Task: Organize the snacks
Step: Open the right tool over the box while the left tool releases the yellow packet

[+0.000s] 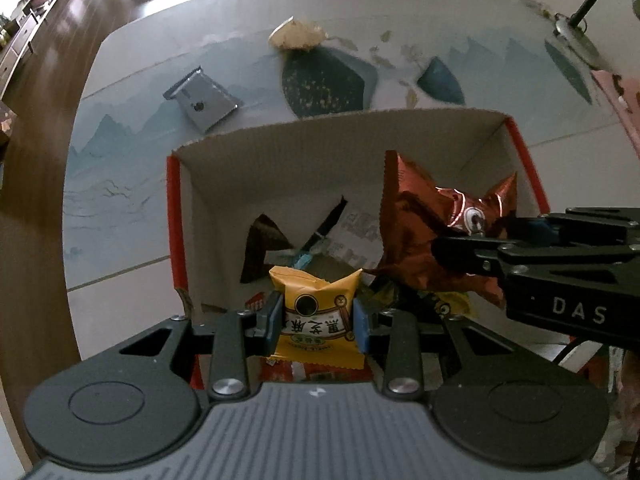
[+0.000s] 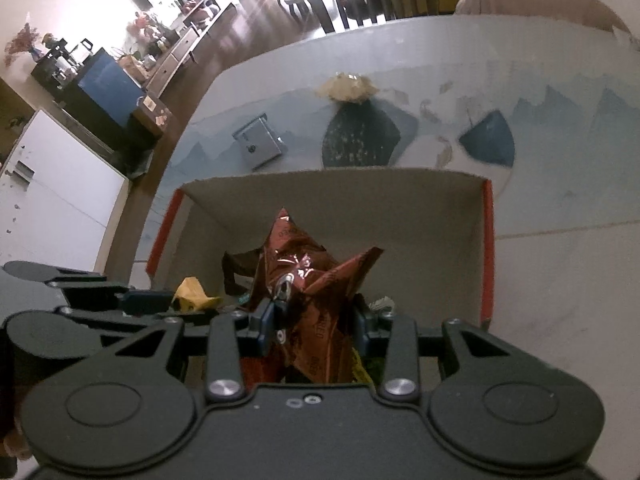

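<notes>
Left wrist view shows the left tool (image 1: 319, 316) clenched on a yellow snack packet (image 1: 316, 308), held by its middle just above the cardboard box (image 1: 240, 152). The right tool (image 2: 315, 322) grasps a brown foil packet (image 2: 316, 280) over the same box. Both packets seem light, soft and crinkly; foil may slip, so a grip across the middle looks safest.

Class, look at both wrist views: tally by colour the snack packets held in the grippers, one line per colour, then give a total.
Yellow packet, in the left gripper: 1
Reddish-brown foil packet, in the right gripper: 1
Total held: 2
</notes>
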Demonstrator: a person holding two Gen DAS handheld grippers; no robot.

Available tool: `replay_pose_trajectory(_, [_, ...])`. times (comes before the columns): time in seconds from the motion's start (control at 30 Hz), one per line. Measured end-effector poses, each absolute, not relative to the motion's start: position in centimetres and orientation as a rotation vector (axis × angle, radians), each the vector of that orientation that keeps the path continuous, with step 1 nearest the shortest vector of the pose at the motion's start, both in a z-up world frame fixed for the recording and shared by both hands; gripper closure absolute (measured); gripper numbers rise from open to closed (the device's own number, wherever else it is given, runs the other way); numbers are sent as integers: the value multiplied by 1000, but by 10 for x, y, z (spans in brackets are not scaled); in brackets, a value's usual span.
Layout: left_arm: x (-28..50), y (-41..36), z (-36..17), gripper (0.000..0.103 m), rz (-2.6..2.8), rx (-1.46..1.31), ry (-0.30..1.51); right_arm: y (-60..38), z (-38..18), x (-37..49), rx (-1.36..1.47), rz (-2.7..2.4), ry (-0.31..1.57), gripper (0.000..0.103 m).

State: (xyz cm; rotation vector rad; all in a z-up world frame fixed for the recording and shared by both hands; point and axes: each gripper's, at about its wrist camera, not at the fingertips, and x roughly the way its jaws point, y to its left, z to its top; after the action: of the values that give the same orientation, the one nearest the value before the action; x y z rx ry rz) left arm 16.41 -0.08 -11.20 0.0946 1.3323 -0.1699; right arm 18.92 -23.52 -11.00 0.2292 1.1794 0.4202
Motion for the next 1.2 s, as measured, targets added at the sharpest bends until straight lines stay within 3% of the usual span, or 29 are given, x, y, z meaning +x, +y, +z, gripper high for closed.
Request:
replay_pose_trajectory(0.7, [168,-3,-156,69,-141,100,1423,-229,-142,190,201,396,1284,61])
replay_pose_trajectory(0.8, [166,-2,-156,69,-144,88,1421,-228,-140,190,193,392,1282,56])
replay_pose_trajectory(0.93, [164,-2,-154,68,-144,79,1419,-230,-139,186,185,377,1274,38])
replay_pose_trajectory(1.2, [158,-2,-139,66,-152,73,1379,-233,-123,177,177,390,1233,30])
